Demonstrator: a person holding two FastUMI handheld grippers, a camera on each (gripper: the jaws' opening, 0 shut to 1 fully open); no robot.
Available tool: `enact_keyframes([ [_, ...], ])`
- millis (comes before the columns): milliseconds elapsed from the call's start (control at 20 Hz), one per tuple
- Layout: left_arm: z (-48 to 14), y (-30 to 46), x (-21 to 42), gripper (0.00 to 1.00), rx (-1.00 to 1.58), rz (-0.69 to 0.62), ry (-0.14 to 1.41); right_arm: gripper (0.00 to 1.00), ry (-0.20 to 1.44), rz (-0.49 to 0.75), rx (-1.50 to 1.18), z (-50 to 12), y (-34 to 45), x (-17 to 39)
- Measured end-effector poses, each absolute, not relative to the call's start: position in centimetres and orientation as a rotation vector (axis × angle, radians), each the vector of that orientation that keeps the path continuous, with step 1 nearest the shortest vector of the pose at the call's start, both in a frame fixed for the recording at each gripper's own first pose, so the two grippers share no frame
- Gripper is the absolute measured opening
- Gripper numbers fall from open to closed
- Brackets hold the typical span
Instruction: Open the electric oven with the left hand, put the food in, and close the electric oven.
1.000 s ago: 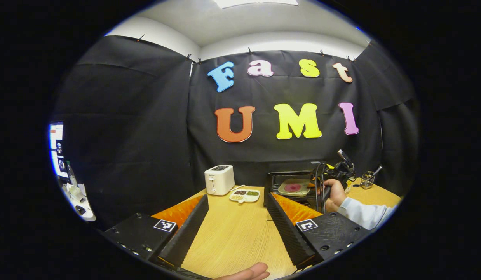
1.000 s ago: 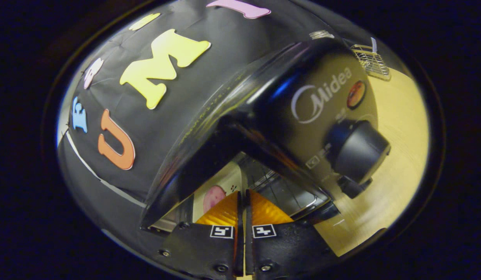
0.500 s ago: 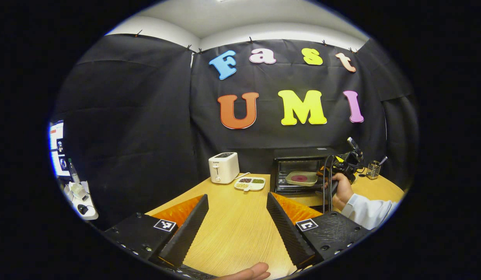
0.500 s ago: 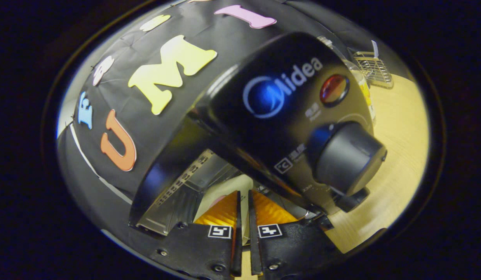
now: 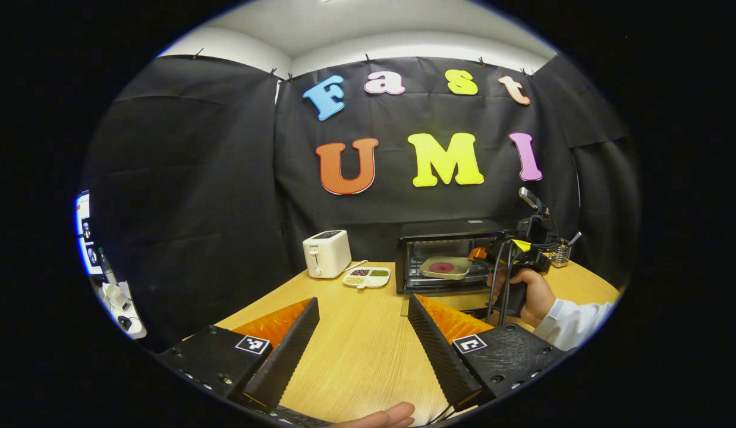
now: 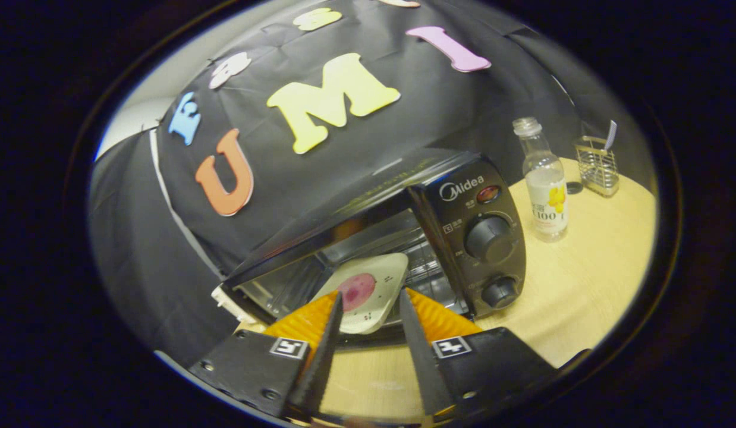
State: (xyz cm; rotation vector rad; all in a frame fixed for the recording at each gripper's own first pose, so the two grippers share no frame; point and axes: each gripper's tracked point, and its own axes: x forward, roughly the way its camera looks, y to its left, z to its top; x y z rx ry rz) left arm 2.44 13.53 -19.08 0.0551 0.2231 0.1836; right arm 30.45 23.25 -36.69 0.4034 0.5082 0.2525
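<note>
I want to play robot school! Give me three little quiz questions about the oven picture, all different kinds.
1. True or false: the plate of food sits inside the oven.
2. Which stands right of the oven in the right gripper view? A) toaster B) bottle C) kettle
3. Fill in: the right hand-held gripper is ____, holding nothing.

Key: 1 true. 2 B. 3 open.

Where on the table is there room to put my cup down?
Bare wood lies in front of the left claw, before the toaster and snack tray. More lies right of the oven, before the bottle. The oven's open mouth, holding the plate, is crowded.
</note>
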Motion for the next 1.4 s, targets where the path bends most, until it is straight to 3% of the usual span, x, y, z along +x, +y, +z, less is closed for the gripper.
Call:
enact_keyframes([
  [50, -19.3, 13.1, 2.4, 0.96, 0.046, 0.178, 0.235, 0.82, 0.486, 0.266, 0.365, -35.8, 22.5, 29.5],
  [250, -20.2, 11.5, 3.3, 0.96, 0.045, 0.145, 0.264, 0.99, 0.393, 0.291, 0.27, -31.6, 19.3, 26.2],
  [300, -20.6, 10.9, 3.7, 0.96, 0.047, 0.136, 0.275, 0.94, 0.386, 0.296, 0.243, -30.4, 18.3, 25.2],
  [350, -21.1, 10.5, 4.1, 0.96, 0.046, 0.133, 0.29, 1.0, 0.378, 0.299, 0.217, -29.4, 17.5, 24.2],
  [550, -22.9, 7.5, 6.2, 0.96, 0.031, 0.085, 0.327, 1.0, 0.277, 0.306, 0.128, -24.2, 13.5, 21.3],
  [600, -23.5, 6.6, 6.8, 0.96, 0.025, 0.071, 0.339, 0.94, 0.248, 0.285, 0.113, -22.8, 12.0, 20.7],
  [650, -24.3, 5.9, 7.3, 0.96, 0.021, 0.055, 0.353, 1.0, 0.225, 0.279, 0.108, -21.4, 10.9, 20.1],
  [750, -26.2, 4.5, 8.1, 0.96, 0.013, 0.029, 0.396, 0.95, 0.184, 0.301, 0.121, -18.6, 9.3, 18.6],
  [850, -28.0, 2.8, 8.9, 0.96, -0.001, -0.01, 0.442, 1.0, 0.133, 0.281, 0.119, -15.6, 6.7, 17.7],
  [1150, -33.4, -0.9, 11.7, 0.96, 0.026, -0.08, 0.553, 1.0, -0.008, 0.125, 0.02, -9.1, -1.3, 14.0],
  [1200, -34.2, -1.6, 12.2, 0.96, 0.034, -0.093, 0.568, 0.95, -0.028, 0.103, 0.0, -8.5, -2.4, 13.2],
  [1250, -35.0, -2.4, 12.6, 0.96, 0.038, -0.111, 0.578, 1.0, -0.047, 0.079, -0.014, -8.0, -3.6, 12.5],
  [1350, -36.4, -4.0, 13.6, 0.96, 0.039, -0.146, 0.603, 1.0, -0.069, 0.022, -0.037, -7.7, -6.0, 11.6],
  [1400, -37.0, -4.3, 14.0, 0.96, 0.044, -0.154, 0.618, 0.95, -0.068, -0.001, -0.046, -7.9, -7.1, 11.2],
])
